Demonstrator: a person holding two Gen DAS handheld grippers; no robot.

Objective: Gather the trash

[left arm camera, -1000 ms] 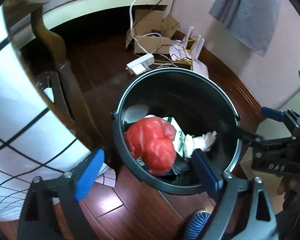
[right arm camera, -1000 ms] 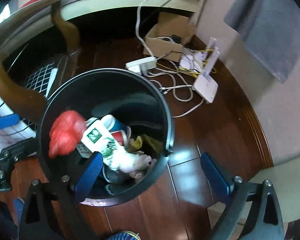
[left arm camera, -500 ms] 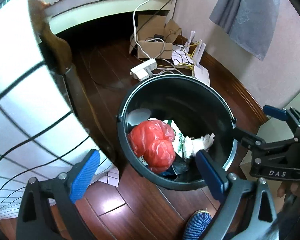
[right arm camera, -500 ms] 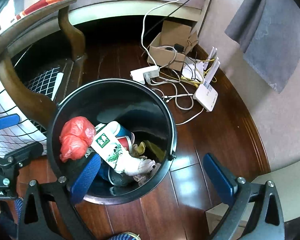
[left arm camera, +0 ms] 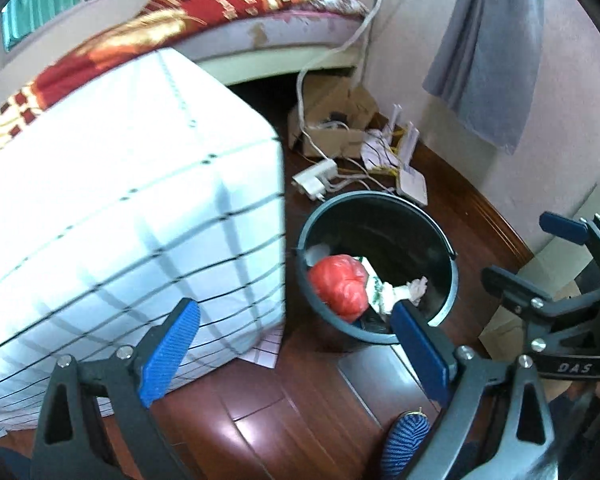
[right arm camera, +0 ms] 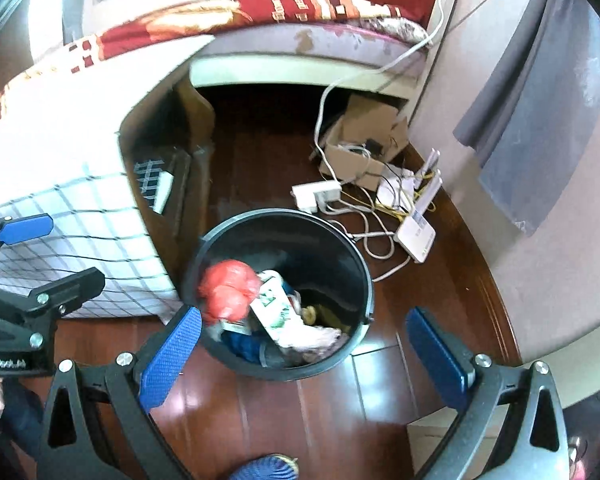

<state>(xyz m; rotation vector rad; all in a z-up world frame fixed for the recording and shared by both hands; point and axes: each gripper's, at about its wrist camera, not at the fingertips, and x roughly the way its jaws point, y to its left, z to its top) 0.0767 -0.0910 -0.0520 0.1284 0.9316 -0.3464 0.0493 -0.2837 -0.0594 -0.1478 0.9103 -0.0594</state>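
A black round trash bin (left arm camera: 446, 284) stands on the dark wood floor; it also shows in the right wrist view (right arm camera: 364, 280). Inside lie a red plastic bag (left arm camera: 340, 286) (right arm camera: 226, 292), a white and green carton (right arm camera: 276, 312) and crumpled tissue (left arm camera: 414, 286). My left gripper (left arm camera: 296, 352) is open and empty, high above the bin's near left side. My right gripper (right arm camera: 308, 356) is open and empty, high above the bin's near rim. Each gripper shows in the other's view, the right one (left arm camera: 556, 252) to the right, the left one (right arm camera: 28, 256) to the left.
A table with a white checked cloth (left arm camera: 120, 220) stands left of the bin. A power strip (right arm camera: 315, 195), cables, a white router (right arm camera: 416, 236) and a cardboard box (right arm camera: 364, 136) lie behind it by the wall. A bed (right arm camera: 260, 12) is at the back. A grey cloth (left arm camera: 488, 48) hangs on the wall.
Both grippers have risen and pulled back from the bin, so it looks smaller and the table top and bed have come into view. Both stay open and empty.
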